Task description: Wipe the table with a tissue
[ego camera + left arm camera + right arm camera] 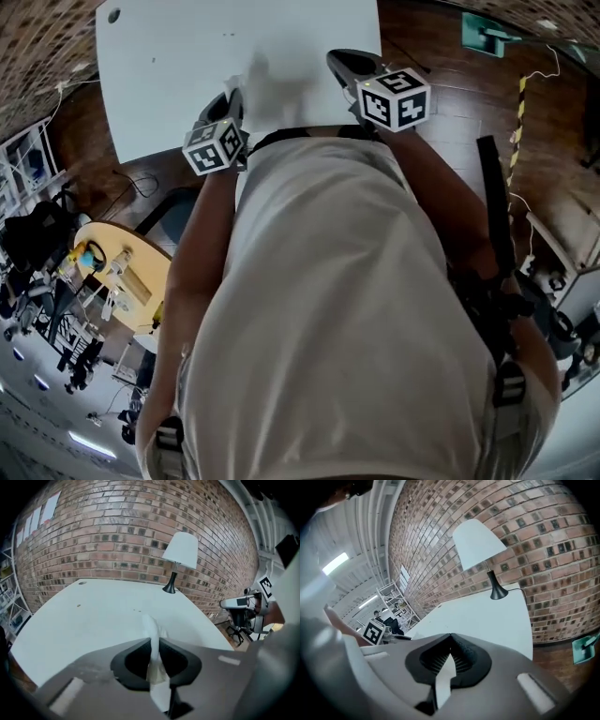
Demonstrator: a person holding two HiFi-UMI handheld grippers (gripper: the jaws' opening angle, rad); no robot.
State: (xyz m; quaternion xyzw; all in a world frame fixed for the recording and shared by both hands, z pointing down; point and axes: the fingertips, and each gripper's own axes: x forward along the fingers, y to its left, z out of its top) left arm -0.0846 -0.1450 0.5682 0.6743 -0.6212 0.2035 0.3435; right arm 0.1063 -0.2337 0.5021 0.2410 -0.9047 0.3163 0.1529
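Observation:
A white tissue (151,629) stands up between the jaws of my left gripper (153,639), which is shut on it just above the near edge of the white table (93,616). In the head view the tissue (267,94) is a pale blur over the table (178,56), ahead of the left gripper (228,108). My right gripper (349,64) hovers over the table's near right part. Its jaws (450,635) meet at the tips with nothing seen between them. The left gripper's marker cube (372,632) shows at that view's left.
A white-shaded lamp (180,550) on a black stem stands at the table's far side against a brick wall (117,531). A small hole (82,582) and dark specks (78,605) mark the tabletop. Wooden floor, a round side table (112,272) and a teal object (483,33) surround it.

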